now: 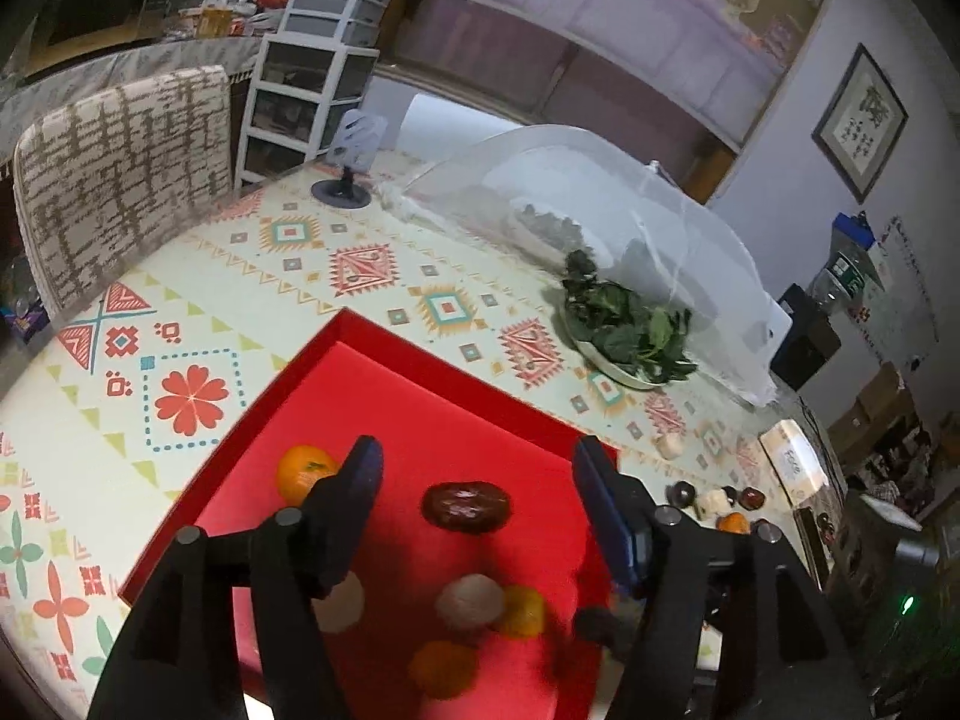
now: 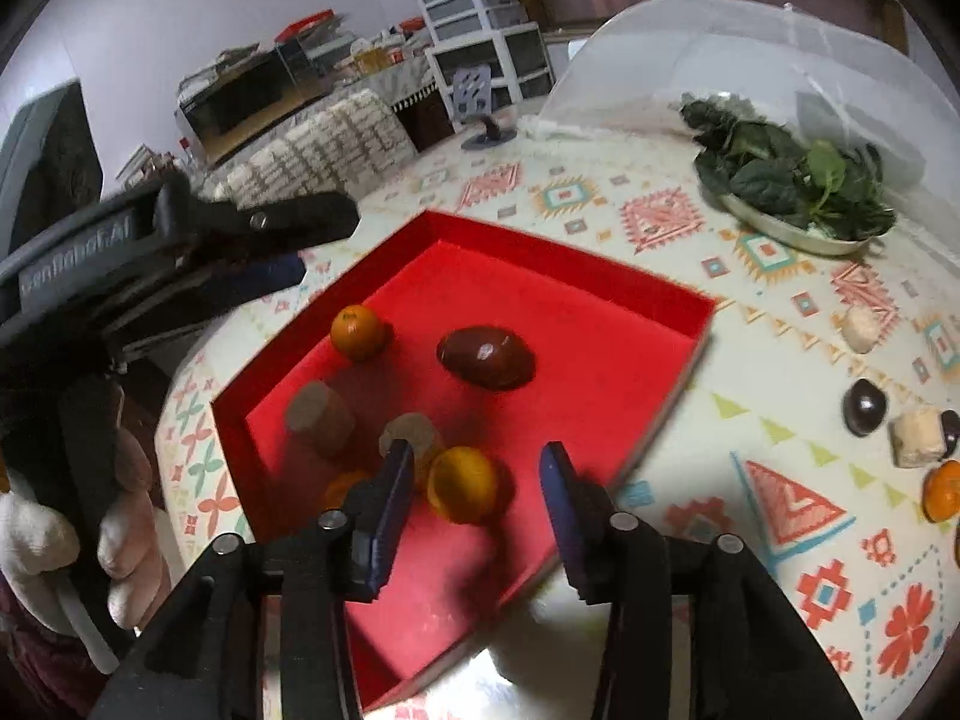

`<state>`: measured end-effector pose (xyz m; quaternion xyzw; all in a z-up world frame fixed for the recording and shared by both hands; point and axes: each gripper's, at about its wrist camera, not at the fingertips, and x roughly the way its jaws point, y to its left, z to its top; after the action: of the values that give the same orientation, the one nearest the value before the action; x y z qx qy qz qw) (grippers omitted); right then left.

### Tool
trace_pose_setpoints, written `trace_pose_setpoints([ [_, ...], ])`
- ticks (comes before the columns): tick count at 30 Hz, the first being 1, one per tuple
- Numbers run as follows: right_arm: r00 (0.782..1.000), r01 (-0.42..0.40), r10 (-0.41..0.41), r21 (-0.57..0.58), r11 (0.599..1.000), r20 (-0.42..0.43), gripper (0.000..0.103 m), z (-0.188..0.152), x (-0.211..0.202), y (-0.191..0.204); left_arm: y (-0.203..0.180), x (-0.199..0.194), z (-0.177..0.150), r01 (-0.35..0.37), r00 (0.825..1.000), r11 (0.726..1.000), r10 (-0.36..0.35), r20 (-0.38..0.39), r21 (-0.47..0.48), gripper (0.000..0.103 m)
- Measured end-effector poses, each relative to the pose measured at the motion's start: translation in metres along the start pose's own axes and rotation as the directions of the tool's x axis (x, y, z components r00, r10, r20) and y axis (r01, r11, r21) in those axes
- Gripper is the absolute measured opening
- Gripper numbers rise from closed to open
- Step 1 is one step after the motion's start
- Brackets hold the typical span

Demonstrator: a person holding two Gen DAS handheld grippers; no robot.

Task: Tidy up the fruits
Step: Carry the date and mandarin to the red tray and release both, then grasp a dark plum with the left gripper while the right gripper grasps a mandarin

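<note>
Both tongs, left [image 1: 477, 486] & right [image 2: 477, 477], tilted down over red tray [image 2: 600, 324], open, nothing held

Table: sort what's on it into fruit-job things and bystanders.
Job:
- red tray
- dark red fruit and orange in the tray
- loose fruits on the cloth

Bystanders:
- plate of greens
- mesh food cover
- small stand

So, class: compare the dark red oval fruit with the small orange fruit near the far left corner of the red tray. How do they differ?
The dark red fruit is glossy, oval and larger; the orange fruit is round, bright and smaller. The dark red fruit lies mid-tray; the orange fruit sits nearer the red tray wall. Both rest loose in the tray.
</note>
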<state>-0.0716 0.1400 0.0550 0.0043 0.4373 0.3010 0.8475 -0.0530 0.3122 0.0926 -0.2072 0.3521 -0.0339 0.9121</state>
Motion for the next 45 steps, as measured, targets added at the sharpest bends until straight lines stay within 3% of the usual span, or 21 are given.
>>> trace_pose_setpoints([
  [4,0.996,0.049,-0.051,0.035,0.998,0.068,0.049,-0.009,-0.043,-0.029,-0.022,-0.006,-0.006,0.022,1.0,0.999,-0.021,-0.009,0.03,0.072],
  [8,0.978,0.147,-0.165,0.138,0.979,0.129,0.052,-0.029,-0.1,-0.089,-0.048,-0.005,-0.016,0.054,0.998,0.996,-0.052,-0.032,0.065,0.074],
  [12,0.945,0.246,-0.292,0.272,0.93,0.146,0.052,-0.057,-0.148,-0.157,-0.078,0.008,-0.026,0.085,0.995,0.991,-0.079,-0.069,0.102,0.074],
  [15,0.934,0.27,-0.332,0.348,0.898,0.131,0.052,-0.076,-0.165,-0.195,-0.104,0.027,-0.037,0.107,0.989,0.985,-0.092,-0.113,0.133,0.074],
  [24,0.933,0.302,-0.35,0.347,0.888,0.083,0.052,-0.08,-0.136,-0.226,-0.158,0.081,-0.062,0.127,0.971,0.977,-0.087,-0.222,0.172,0.074],
  [27,0.944,0.287,-0.323,0.333,0.898,0.059,0.052,-0.077,-0.12,-0.225,-0.167,0.094,-0.066,0.132,0.965,0.976,-0.086,-0.248,0.175,0.074],
  [34,0.955,0.258,-0.295,0.377,0.889,0.041,0.052,-0.076,-0.105,-0.235,-0.177,0.113,-0.073,0.154,0.957,0.972,-0.103,-0.27,0.176,0.074],
  [40,0.951,0.241,-0.3,0.429,0.87,0.073,0.051,-0.072,-0.102,-0.24,-0.167,0.131,-0.067,0.128,0.953,0.987,-0.096,-0.288,0.096,0.074],
  [42,0.949,0.244,-0.307,0.438,0.865,0.076,0.04,-0.071,-0.101,-0.241,-0.165,0.138,-0.063,0.116,0.957,0.99,-0.089,-0.275,0.084,0.074],
  [44,0.955,0.232,-0.29,0.437,0.869,0.07,0.013,-0.071,-0.097,-0.242,-0.168,0.144,-0.06,0.091,0.963,0.989,-0.059,-0.263,0.113,0.074],
  [45,0.955,0.229,-0.287,0.437,0.87,0.071,0.011,-0.071,-0.097,-0.242,-0.171,0.148,-0.06,0.082,0.965,0.987,-0.044,-0.26,0.136,0.074],
])
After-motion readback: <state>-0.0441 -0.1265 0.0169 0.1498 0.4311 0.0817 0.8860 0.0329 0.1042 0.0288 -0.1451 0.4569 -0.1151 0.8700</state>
